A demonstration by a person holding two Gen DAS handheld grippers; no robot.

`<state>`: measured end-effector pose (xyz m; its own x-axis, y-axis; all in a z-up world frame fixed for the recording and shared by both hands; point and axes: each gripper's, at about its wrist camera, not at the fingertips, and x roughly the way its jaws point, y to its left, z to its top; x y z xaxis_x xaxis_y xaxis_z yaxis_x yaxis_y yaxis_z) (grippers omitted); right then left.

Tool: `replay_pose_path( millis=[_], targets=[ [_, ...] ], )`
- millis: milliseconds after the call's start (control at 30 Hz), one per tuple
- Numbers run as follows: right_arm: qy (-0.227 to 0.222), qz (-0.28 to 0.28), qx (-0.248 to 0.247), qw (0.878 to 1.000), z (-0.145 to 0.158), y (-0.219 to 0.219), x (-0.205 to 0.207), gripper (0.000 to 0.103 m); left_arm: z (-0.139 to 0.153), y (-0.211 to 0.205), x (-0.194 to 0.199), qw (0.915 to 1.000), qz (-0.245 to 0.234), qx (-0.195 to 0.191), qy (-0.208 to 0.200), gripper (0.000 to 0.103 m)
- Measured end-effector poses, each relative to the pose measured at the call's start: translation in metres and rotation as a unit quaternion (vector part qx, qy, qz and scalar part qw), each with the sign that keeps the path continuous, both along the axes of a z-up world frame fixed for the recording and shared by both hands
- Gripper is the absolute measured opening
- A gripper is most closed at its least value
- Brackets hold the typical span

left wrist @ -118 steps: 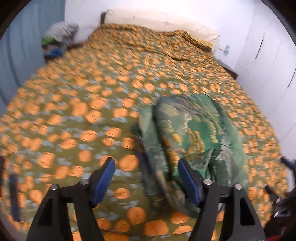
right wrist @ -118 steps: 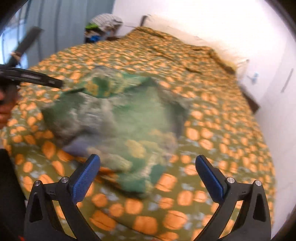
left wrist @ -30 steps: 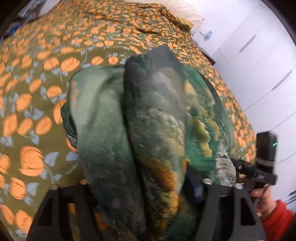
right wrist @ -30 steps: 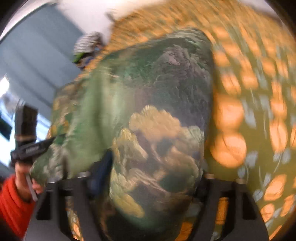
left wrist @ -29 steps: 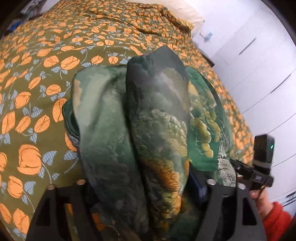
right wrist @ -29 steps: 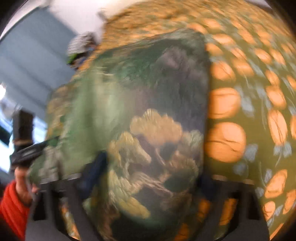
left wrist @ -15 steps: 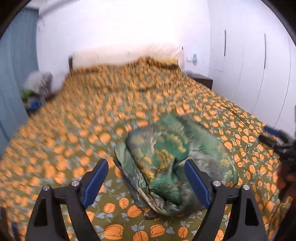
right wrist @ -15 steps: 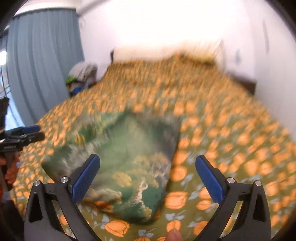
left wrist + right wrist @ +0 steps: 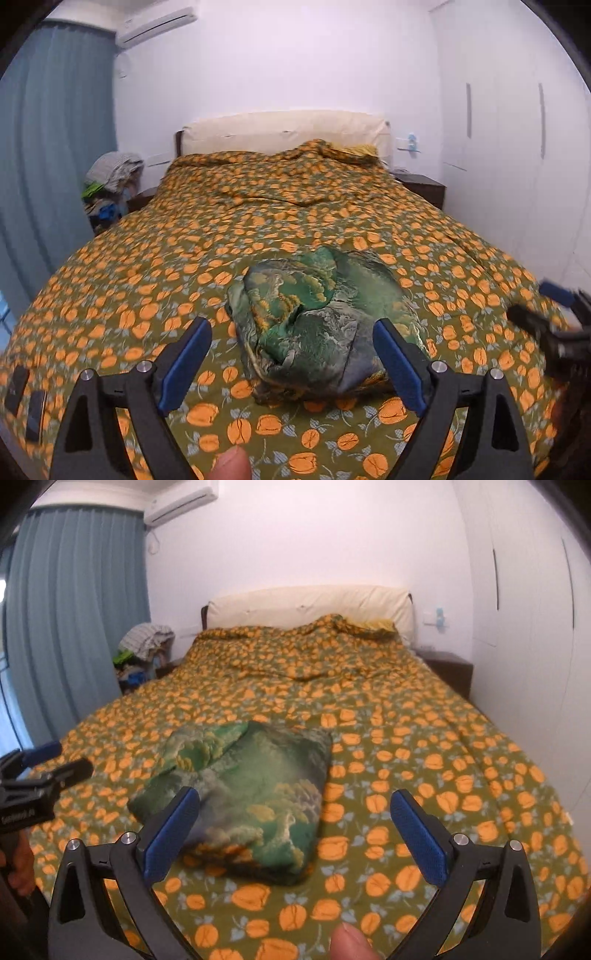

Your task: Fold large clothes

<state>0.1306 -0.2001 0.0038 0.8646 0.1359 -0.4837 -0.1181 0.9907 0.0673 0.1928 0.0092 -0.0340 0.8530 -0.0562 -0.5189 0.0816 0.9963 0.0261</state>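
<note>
A folded green patterned garment (image 9: 317,325) lies in a compact bundle on the bed's orange-flowered cover (image 9: 147,280). It also shows in the right wrist view (image 9: 251,797). My left gripper (image 9: 291,365) is open and empty, held back above the bed's near edge in front of the bundle. My right gripper (image 9: 295,834) is open and empty, with the bundle ahead and slightly left. The other gripper shows at the right edge of the left wrist view (image 9: 554,325) and at the left edge of the right wrist view (image 9: 33,775).
A cream headboard (image 9: 284,129) stands at the far end. A pile of clothes (image 9: 110,177) sits at the far left by a blue curtain (image 9: 48,147). A dark nightstand (image 9: 424,188) and white wardrobe doors (image 9: 517,147) are on the right.
Both grippers held the green bundle a second ago. They have let it go, opened, and pulled back from it. The bundle now rests on the bed.
</note>
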Motion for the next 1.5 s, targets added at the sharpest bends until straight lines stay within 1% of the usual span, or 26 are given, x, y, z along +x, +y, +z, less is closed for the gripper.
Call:
replay_pose_path(
  millis=[33,133,233,300,367,433,567,633,733,800,900,1000,1133,1233,1400,1500],
  targets=[
    [0.007,0.002,-0.003,1.000,-0.001,0.002,-0.001,0.103,0.000,0.000,-0.002,0.9999,0.010,-0.002,0.004,0.091],
    [0.028,-0.002,-0.023,0.999,-0.004,0.008,-0.008,0.103,0.001,-0.004,-0.008,0.9998,0.016,-0.001,0.009,0.092],
    [0.032,0.003,-0.022,0.999,-0.005,0.013,-0.018,0.103,0.002,-0.007,-0.017,0.9998,0.019,0.003,0.011,0.092],
    [0.037,0.006,-0.023,0.999,-0.006,0.016,-0.022,0.103,0.001,-0.006,-0.023,0.9996,0.023,-0.008,0.014,0.092],
    [0.049,-0.001,-0.041,0.998,-0.007,0.023,-0.026,0.103,0.000,-0.005,-0.030,0.9989,0.038,-0.019,0.022,0.092],
    [0.061,-0.006,-0.047,0.997,-0.007,0.026,-0.029,0.103,0.000,-0.003,-0.038,0.9983,0.049,-0.025,0.020,0.092],
    [0.087,-0.017,-0.048,0.995,-0.007,0.029,-0.037,0.103,0.002,0.000,-0.051,0.9980,0.040,-0.042,0.023,0.092],
    [0.090,-0.018,-0.038,0.995,-0.007,0.027,-0.042,0.103,0.004,0.000,-0.056,0.9977,0.049,-0.041,0.023,0.092],
    [0.087,-0.030,-0.023,0.995,-0.005,0.023,-0.051,0.103,0.007,-0.004,-0.062,0.9979,0.058,-0.022,0.017,0.092],
    [0.082,-0.041,-0.041,0.995,-0.002,0.025,-0.055,0.103,0.008,-0.007,-0.065,0.9980,0.060,-0.016,0.015,0.092],
    [0.073,-0.043,-0.059,0.995,0.003,0.030,-0.059,0.103,0.007,-0.007,-0.064,0.9974,0.058,-0.025,0.036,0.092],
    [0.072,-0.040,-0.047,0.995,0.008,0.031,-0.061,0.103,0.006,-0.006,-0.065,0.9967,0.062,-0.028,0.044,0.092],
    [0.072,-0.034,-0.040,0.996,0.012,0.032,-0.063,0.103,0.004,-0.008,-0.066,0.9969,0.055,-0.013,0.054,0.092],
    [0.071,-0.029,-0.037,0.996,0.015,0.034,-0.063,0.103,0.005,-0.011,-0.068,0.9970,0.056,-0.002,0.054,0.092],
    [0.066,-0.029,-0.048,0.996,0.019,0.038,-0.065,0.103,0.009,-0.015,-0.070,0.9966,0.059,0.011,0.058,0.092],
    [0.065,-0.029,-0.055,0.996,0.021,0.039,-0.065,0.103,0.009,-0.014,-0.069,0.9963,0.060,0.006,0.061,0.092]
  ],
)
